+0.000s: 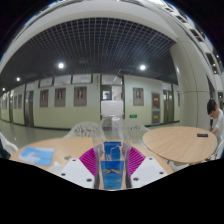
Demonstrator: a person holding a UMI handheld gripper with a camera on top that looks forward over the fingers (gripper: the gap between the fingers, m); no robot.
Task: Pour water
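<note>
My gripper [112, 166] is shut on a clear plastic water bottle with a blue label [112, 160]. The bottle stands upright between the two magenta pads [90, 160], which press on its sides. Its clear upper part [112, 132] rises ahead of the fingers. It is held above a light wooden table [65, 148]. No cup or other vessel shows.
A blue flat thing [38, 154] lies on the table at the left. A round wooden table [180, 142] stands at the right, with a person [216, 118] seated beyond it. A far wall [70, 98] bears framed pictures and doors under a gridded ceiling with lights.
</note>
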